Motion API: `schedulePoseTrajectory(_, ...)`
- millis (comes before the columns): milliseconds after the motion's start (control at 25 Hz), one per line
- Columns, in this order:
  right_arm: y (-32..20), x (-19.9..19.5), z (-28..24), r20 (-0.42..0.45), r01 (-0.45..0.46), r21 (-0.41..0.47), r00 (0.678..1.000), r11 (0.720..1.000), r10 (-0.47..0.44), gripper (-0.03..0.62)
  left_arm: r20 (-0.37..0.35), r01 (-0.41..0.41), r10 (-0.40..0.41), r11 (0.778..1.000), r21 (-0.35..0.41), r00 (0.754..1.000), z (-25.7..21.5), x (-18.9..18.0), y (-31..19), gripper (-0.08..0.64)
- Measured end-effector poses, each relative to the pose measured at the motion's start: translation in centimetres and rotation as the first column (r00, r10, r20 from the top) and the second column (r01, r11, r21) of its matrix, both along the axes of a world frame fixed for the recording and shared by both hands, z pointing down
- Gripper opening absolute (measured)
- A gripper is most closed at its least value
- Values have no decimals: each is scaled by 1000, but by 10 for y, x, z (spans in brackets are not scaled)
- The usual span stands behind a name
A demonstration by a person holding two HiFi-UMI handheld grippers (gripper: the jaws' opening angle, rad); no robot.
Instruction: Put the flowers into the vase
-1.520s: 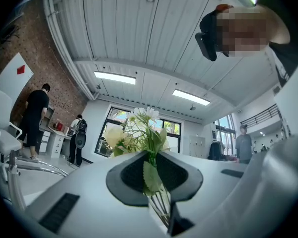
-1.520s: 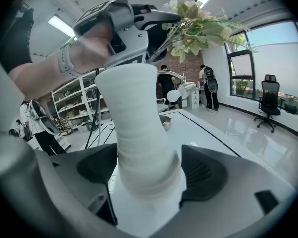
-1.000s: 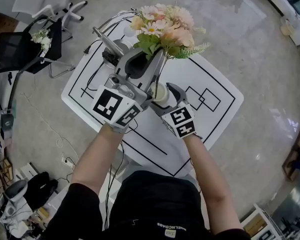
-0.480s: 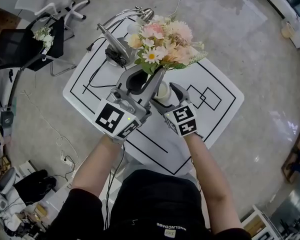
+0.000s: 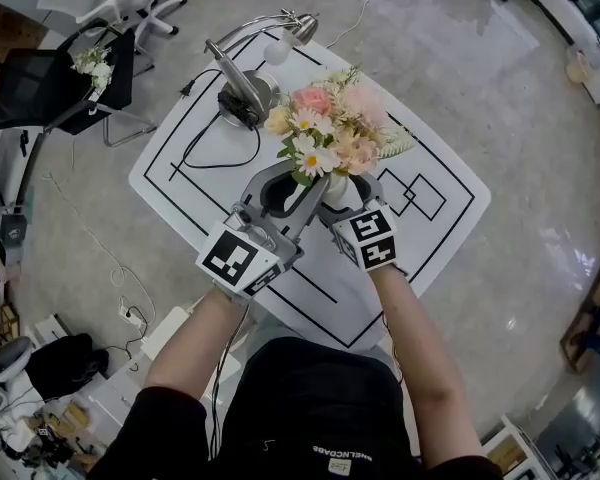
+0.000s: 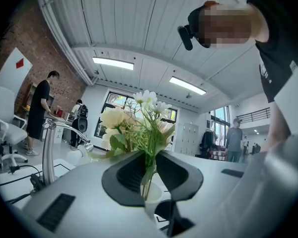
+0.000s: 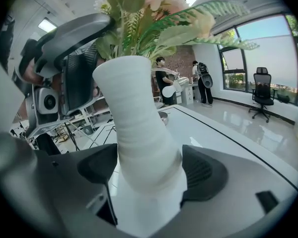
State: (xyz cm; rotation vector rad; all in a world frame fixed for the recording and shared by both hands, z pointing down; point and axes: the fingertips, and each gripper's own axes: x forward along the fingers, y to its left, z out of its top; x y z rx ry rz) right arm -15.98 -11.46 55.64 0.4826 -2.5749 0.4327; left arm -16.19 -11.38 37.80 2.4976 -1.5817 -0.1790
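The left gripper [image 6: 148, 175] has its fingers clamped on the stems of the flowers [image 5: 330, 133]; the right gripper [image 7: 149, 178] has its fingers clamped around the neck of the white vase [image 7: 139, 133]; the stems reach down into the vase mouth, the blooms just above it, over the white surface [image 5: 420, 228].
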Motion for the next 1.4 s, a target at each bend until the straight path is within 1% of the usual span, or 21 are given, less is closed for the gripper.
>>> schedulePoseTrajectory(160, 2, -2, 2, -1, 2, -6, 1000, 1000, -2, 408, 10, -4, 4, 1000, -29, 1000, 11, 3, 10, 62)
schedulePoseTrajectory(360, 5, -2, 2, -5, 7, -5, 1000, 1000, -7, 408, 21, -6, 7, 998, -62, 1000, 20, 7, 22, 131)
schedulePoseTrajectory(720, 11, 3, 2, -11, -18, 7, 1000, 1000, 18, 410, 46, 21, -16, 995, -95, 999, 32, 5, 45, 207)
schedulePoseTrajectory(960, 16, 7, 2, -13, -39, 11, 999, 999, 39, 410, 58, 39, -32, 993, -111, 998, 37, -2, 58, 219)
schedulePoseTrajectory(1160, 21, 9, -2, -16, -41, 33, 999, 999, 42, 410, 48, 52, -47, 991, -121, 998, 39, -6, 67, 221)
schedulePoseTrajectory(1400, 26, 18, -20, 12, -60, 51, 998, 997, 59, 410, 25, 47, -44, 991, -124, 999, 34, -2, 73, 221)
